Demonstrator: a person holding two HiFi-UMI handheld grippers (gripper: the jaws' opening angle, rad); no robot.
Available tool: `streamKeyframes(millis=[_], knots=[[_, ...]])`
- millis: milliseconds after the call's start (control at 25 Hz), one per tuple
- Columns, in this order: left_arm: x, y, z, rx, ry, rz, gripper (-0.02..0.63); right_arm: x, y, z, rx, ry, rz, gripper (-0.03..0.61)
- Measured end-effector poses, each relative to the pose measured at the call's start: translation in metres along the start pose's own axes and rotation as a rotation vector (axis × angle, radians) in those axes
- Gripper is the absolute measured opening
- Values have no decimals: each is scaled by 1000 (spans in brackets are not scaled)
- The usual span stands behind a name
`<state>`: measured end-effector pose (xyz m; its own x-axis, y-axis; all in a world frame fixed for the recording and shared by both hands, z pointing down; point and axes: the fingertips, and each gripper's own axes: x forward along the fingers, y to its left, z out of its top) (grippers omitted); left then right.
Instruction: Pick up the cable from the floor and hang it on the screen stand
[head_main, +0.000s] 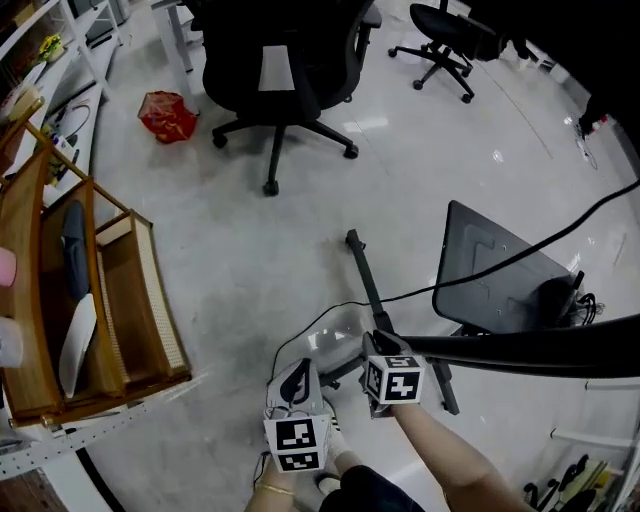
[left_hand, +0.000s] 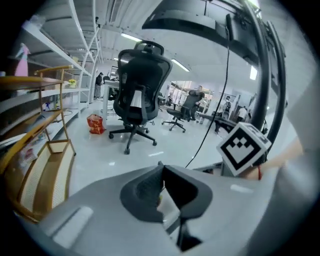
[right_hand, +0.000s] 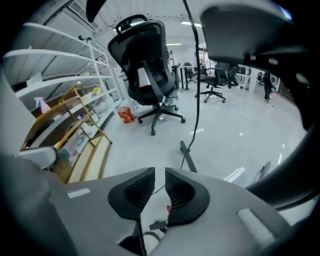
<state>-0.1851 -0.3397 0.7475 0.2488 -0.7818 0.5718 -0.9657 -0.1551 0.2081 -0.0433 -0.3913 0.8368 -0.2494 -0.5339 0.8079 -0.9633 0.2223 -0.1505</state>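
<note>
Two grippers, low and near in the head view, side by side and close together: left gripper (left_hand: 161, 170) and right gripper (right_hand: 160, 186). Two marker cubes (head_main: 392, 381), one on each gripper, white with black square patterns.

Jaws of the left gripper brought together at the tips, with nothing visible between them. Jaws of the right gripper a little apart, with a narrow gap and no grip on anything. Behind that gap only floor and a thin piece of black line.

One cable (head_main: 410, 295): thin, black and round, lying on the floor (head_main: 250, 230). Curved just beside the grippers, then drawn far and right across the screen stand up to the right edge of the head view. In neither pair of jaws.

One screen stand (head_main: 495, 295) at the right: a flat, matte, dark grey base plate with rounded corners. One long, narrow black bar (head_main: 362, 270) flat on the floor just left of the plate.

Floor pale grey, smooth and glossy, with small bright reflections.

Two office chairs (head_main: 280, 60) on the far side in the head view, both black, each on a star-shaped foot with castors; the bigger one nearer, the smaller one farther right.

One red bag (head_main: 168, 116), crumpled, on the floor at the far left.

One wooden rack (head_main: 120, 300) at the left, warm brown, with slats and woven side panels. White metal shelves (head_main: 75, 35) behind it.
</note>
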Motion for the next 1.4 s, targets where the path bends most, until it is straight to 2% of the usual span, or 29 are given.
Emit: streamKeyframes(millis=[160,320,440,600,640,680,800,1040,1200,1400], knots=[[79,12,-41,50,38,-44,8,82,-35,-22,53,17,-49,80],[126,17,-81,28,69,-73,8,137,-55,-41,87,4,-45,83],[147,17,-104,32,90,-89,8,163,-63,-44,98,-15,-36,107],[158,15,-115,24,99,-94,8,183,-70,-40,55,-16,-50,118],[159,15,-115,20,101,-95,8,186,-71,-39,39,-13,-61,103],[159,15,-116,17,102,-94,8,188,-71,-38,25,-12,-71,59],[156,14,-117,9,106,-94,8,187,-64,-37,4,-24,-60,21],[140,9,-113,11,110,-79,8,163,-34,-47,-79,-51,6,19],[111,6,-101,29,97,-70,8,126,-9,-58,-91,-64,48,18],[51,6,-81,51,34,-31,8,53,37,-56,-106,-132,139,18]])
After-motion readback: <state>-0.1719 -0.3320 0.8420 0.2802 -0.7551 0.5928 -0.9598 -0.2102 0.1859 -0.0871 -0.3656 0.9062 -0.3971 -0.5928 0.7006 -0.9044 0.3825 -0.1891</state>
